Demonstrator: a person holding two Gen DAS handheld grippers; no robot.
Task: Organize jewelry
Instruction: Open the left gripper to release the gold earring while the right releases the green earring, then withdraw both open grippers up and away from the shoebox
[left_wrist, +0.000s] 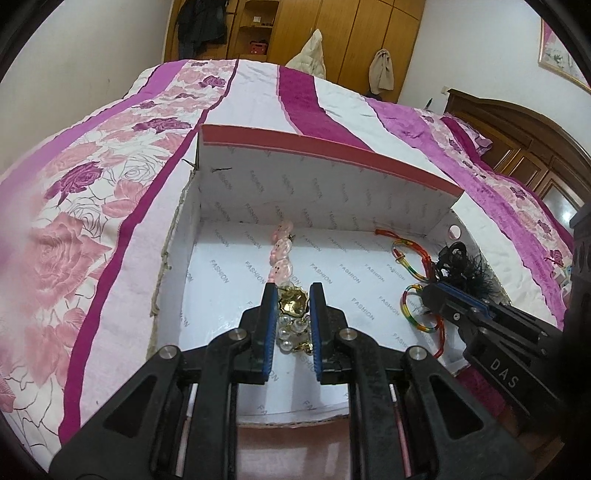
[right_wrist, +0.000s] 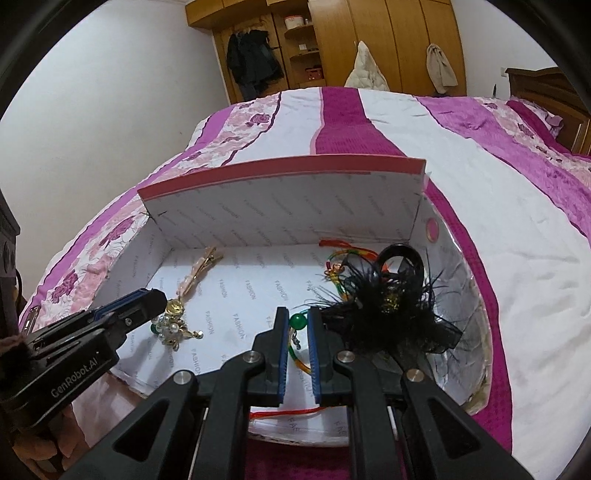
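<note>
bedroom | floral bedspread (left_wrist: 110, 184) | wooden wardrobe (right_wrist: 388, 40) | hanging coats (right_wrist: 251, 59)

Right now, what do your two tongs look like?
Both are chunky black plastic with silver round bolts and ridged blue pads on the fingers. The left tongs show white "GenRobot.AI" lettering on the side in the right camera. The right tongs carry white "DAS" lettering, seen from the left camera.

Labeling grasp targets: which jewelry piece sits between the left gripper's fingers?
The gold-and-pearl brooch, framed by the left gripper; the pink hair clip lies beyond it.
</note>
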